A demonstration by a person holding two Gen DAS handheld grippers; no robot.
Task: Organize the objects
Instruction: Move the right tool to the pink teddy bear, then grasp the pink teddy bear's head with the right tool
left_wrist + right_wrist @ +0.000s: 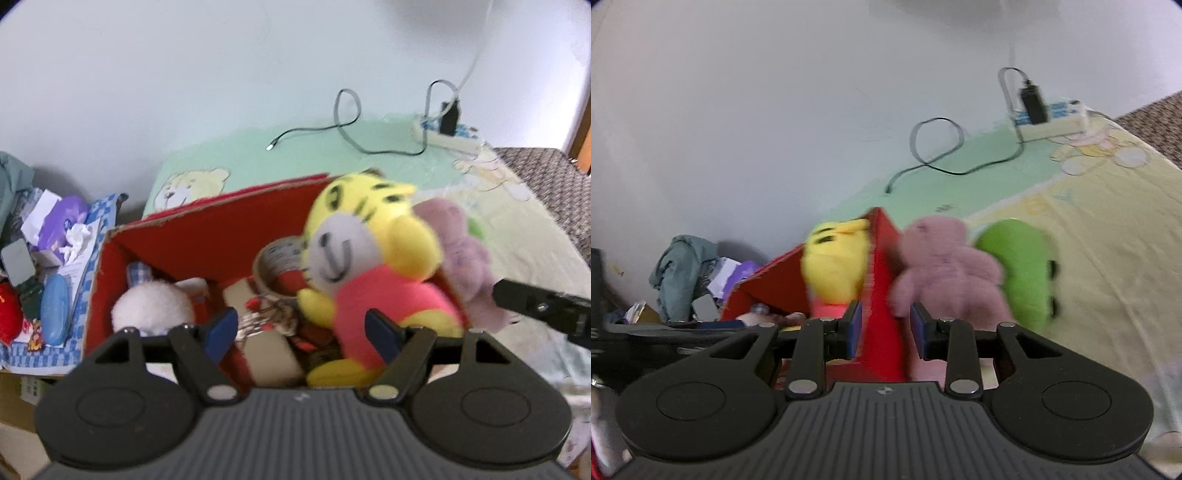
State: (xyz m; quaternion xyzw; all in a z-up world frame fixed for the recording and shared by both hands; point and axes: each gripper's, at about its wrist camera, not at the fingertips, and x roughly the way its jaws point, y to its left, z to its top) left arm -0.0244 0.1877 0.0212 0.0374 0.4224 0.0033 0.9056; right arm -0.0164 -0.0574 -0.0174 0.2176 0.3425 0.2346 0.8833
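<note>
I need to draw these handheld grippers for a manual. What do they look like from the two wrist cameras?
Both look alike: a dark grey ribbed body with two round black discs, black linkage arms on silver pivot pins, and blue pads on the fingers. That holds for the left gripper and the right gripper. No cables, sleeves or hands show.

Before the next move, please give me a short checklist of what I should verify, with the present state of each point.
1. Left gripper open and empty: ok.
2. Tiger inside the box: ok, at its right side.
3. Pink plush inside the box: not ok, it lies outside, beside the wall.
4. Green plush inside the box: not ok, on the bed cover.
5. Right gripper free of the box wall: cannot tell, the wall stands between its jaws.
</note>
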